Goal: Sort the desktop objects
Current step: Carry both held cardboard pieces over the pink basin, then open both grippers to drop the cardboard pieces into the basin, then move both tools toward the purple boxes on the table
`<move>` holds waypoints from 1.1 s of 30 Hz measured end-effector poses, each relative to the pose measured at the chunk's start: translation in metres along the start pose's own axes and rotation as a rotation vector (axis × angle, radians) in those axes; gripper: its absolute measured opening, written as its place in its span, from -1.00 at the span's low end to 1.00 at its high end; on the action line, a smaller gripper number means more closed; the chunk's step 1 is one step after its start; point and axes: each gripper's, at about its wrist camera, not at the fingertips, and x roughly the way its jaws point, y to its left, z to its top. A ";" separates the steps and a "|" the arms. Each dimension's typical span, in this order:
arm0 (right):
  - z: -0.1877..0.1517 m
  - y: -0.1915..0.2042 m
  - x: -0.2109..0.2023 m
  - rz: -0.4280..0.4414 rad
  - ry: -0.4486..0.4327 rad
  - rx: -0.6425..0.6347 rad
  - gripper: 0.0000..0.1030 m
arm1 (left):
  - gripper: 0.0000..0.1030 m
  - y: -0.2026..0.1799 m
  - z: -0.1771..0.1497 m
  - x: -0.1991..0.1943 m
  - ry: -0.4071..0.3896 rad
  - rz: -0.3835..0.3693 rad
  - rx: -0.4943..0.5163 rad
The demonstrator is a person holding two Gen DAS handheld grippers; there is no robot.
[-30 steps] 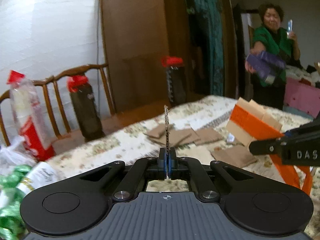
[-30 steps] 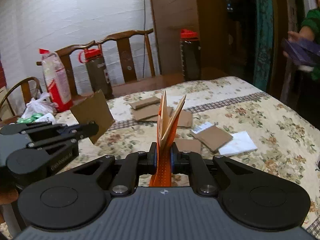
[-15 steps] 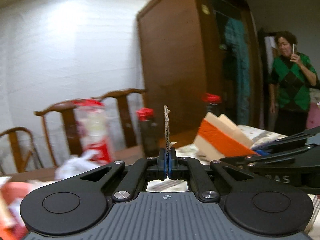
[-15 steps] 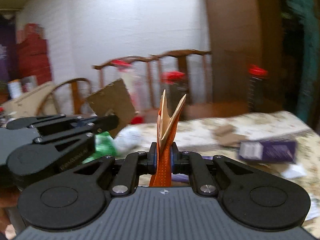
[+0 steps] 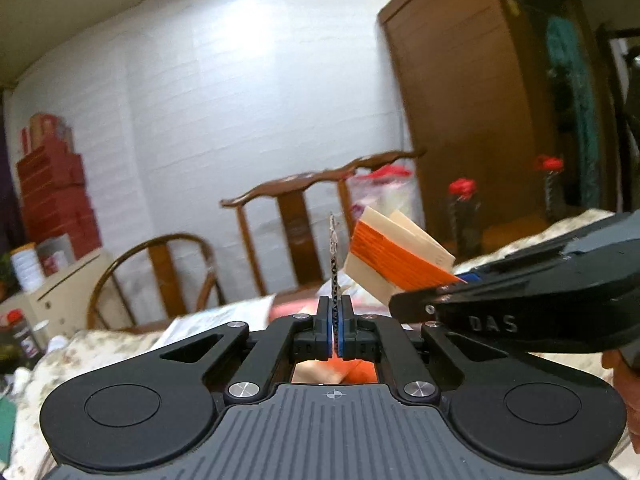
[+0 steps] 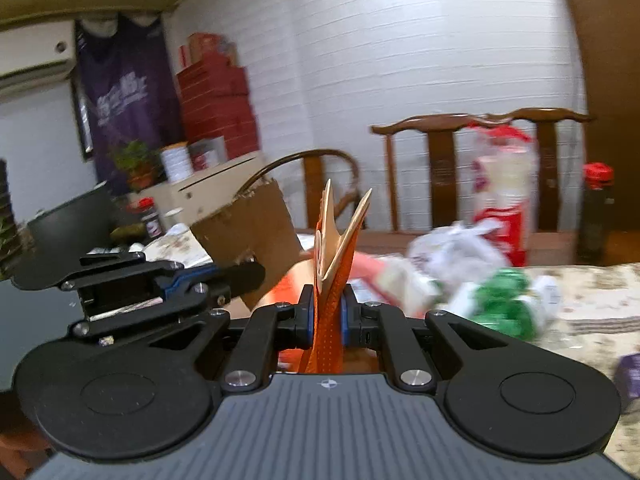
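Observation:
My left gripper [image 5: 334, 330] is shut on a flat brown cardboard piece [image 5: 333, 256], seen edge-on and standing upright between its pads. In the right wrist view that same cardboard piece [image 6: 256, 236] shows its broad face at the left, held by the left gripper [image 6: 236, 276]. My right gripper [image 6: 329, 312] is shut on an orange-and-cream folded carton [image 6: 336, 256] that splays open above the pads. The carton [image 5: 394, 260] also appears in the left wrist view, with the right gripper [image 5: 448, 286] reaching in from the right. Both grippers are held up in the air, side by side.
A floral-clothed table [image 6: 592, 304] lies below with a white plastic bag [image 6: 456, 252], a green shiny packet [image 6: 508, 300] and a red-and-white bag [image 6: 500, 196]. Wooden chairs [image 5: 304, 220] stand behind it. A brown wardrobe [image 5: 472, 112] is at the right, stacked red boxes [image 6: 218, 108] at the left.
Both grippers swung left and rose, still holding their pieces. The view turned from the table's middle and the person at the doorway toward the chairs and the white wall.

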 end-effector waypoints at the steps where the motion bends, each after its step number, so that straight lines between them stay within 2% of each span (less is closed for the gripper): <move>1: -0.001 0.008 0.006 0.005 0.010 -0.003 -0.73 | -0.97 0.007 -0.004 0.000 0.012 -0.003 -0.010; 3: -0.004 0.018 0.017 0.002 0.028 -0.006 -0.73 | -0.75 0.017 -0.012 0.000 0.031 -0.002 -0.024; 6: -0.011 0.024 0.028 -0.025 0.070 -0.011 -0.72 | -0.70 0.024 -0.022 0.008 0.060 -0.015 -0.043; 8: -0.017 0.026 0.035 -0.047 0.100 -0.023 -0.64 | -0.65 0.028 -0.028 0.011 0.070 -0.020 -0.057; 10: -0.021 0.026 0.040 -0.053 0.130 -0.019 -0.57 | -0.49 0.030 -0.033 0.015 0.078 -0.008 -0.059; 13: -0.025 0.027 0.043 -0.060 0.138 -0.013 -0.32 | -0.32 0.039 -0.034 0.017 0.079 0.019 -0.075; 14: -0.025 0.028 0.043 -0.063 0.137 -0.005 -0.13 | -0.18 0.045 -0.036 0.015 0.078 0.029 -0.084; 15: -0.024 0.028 0.042 -0.065 0.140 0.006 0.00 | 0.06 0.050 -0.037 0.012 0.076 0.046 -0.093; 16: -0.023 0.027 0.041 -0.068 0.144 0.017 0.26 | 0.22 0.057 -0.038 0.009 0.075 0.067 -0.106; 17: -0.022 0.025 0.040 -0.070 0.139 0.028 0.44 | 0.57 0.062 -0.038 0.010 0.073 0.087 -0.120; 19: -0.018 0.019 0.035 -0.076 0.102 0.049 0.60 | 0.85 0.073 -0.040 0.004 0.051 0.110 -0.143; 22: -0.013 0.012 0.028 -0.071 0.066 0.089 0.66 | 0.86 0.076 -0.040 -0.007 0.033 0.101 -0.163; 27: -0.012 0.019 0.010 -0.122 0.020 0.050 0.66 | 0.88 0.058 -0.032 -0.028 -0.004 0.118 -0.091; 33: -0.011 0.010 -0.034 -0.196 -0.042 0.015 0.79 | 0.98 0.030 -0.014 -0.052 -0.089 0.060 -0.072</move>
